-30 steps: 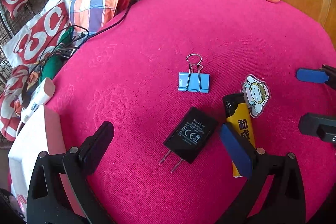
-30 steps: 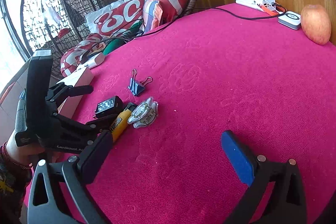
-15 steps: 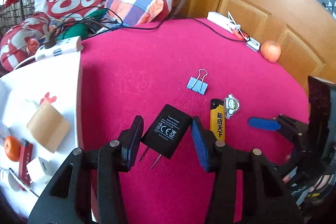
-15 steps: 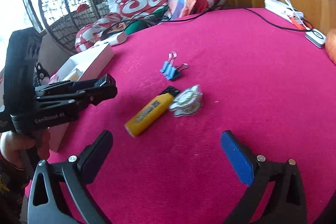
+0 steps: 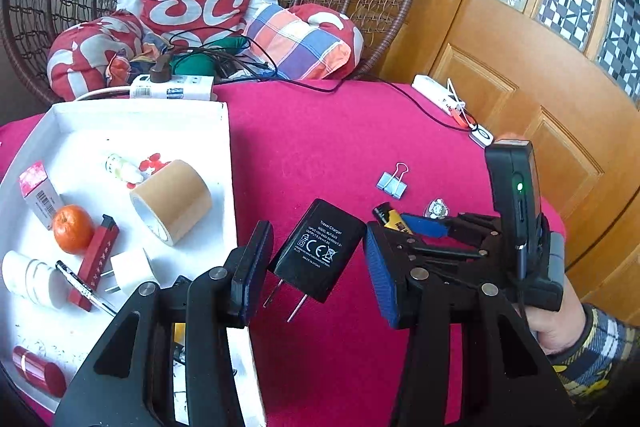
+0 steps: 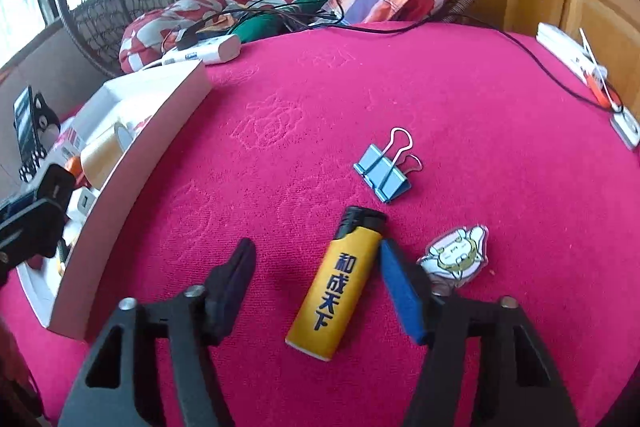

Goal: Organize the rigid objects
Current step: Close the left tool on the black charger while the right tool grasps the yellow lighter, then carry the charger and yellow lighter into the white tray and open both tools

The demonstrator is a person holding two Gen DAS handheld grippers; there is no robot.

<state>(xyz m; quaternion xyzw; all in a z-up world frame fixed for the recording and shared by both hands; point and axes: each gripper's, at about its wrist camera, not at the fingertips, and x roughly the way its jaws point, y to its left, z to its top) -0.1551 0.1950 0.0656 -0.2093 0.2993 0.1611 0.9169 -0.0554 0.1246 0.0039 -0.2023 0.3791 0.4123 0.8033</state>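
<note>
My left gripper [image 5: 316, 269] was clamped on a black travel charger [image 5: 318, 250] — flat, rectangular, white print on its face, two metal prongs pointing down — held tilted above the pink tablecloth [image 5: 340, 131], just beside the white tray [image 5: 226, 163]. My right gripper [image 6: 316, 291] stood partly open around a yellow lighter [image 6: 336, 291] lying on the cloth: black cap, dark blue characters. Its blue pad [image 6: 400, 291] touched the lighter's edge; the black pad stood apart. A blue binder clip [image 6: 382, 173] lay nearby.

Red table [image 6: 460, 75] (lighter [image 6: 340, 287], clip [image 6: 382, 173], tray [image 6: 132, 163])
</note>
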